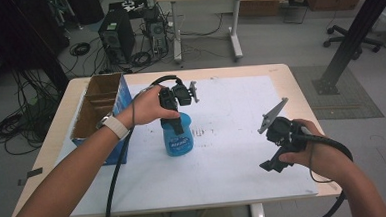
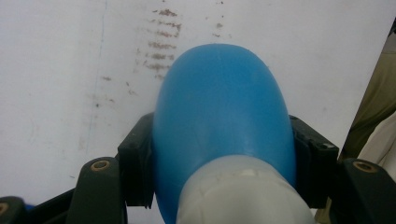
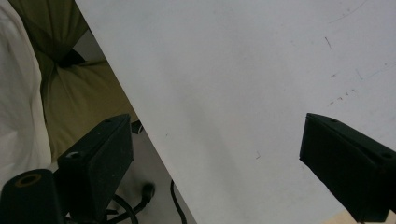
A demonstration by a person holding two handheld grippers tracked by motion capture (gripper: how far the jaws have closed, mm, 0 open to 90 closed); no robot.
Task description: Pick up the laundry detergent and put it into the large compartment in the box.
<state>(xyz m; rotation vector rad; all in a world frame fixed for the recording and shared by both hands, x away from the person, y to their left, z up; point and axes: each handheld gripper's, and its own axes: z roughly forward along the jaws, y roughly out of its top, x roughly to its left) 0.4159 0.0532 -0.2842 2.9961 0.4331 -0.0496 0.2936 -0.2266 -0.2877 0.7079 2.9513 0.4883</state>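
A blue plastic bottle [image 1: 177, 138] with a printed label stands upright on the white sheet [image 1: 223, 152] near the table's middle. My left gripper [image 1: 174, 124] comes down on it from above, jaws shut on the bottle's upper body. In the left gripper view the blue bottle [image 2: 219, 112] with its pale neck fills the space between the two black pads [image 2: 135, 161], which press on both sides. My right gripper [image 1: 273, 163] hovers over the sheet's front right, open, with nothing between its black fingers [image 3: 100, 158]; the white sheet [image 3: 243, 93] lies below them.
An open cardboard box with blue sides [image 1: 97, 111] stands at the table's left edge, close to my left forearm. Beyond the table are a computer tower [image 1: 117, 37], cables on the floor, another desk [image 1: 210, 7] and a dark post [image 1: 354, 30].
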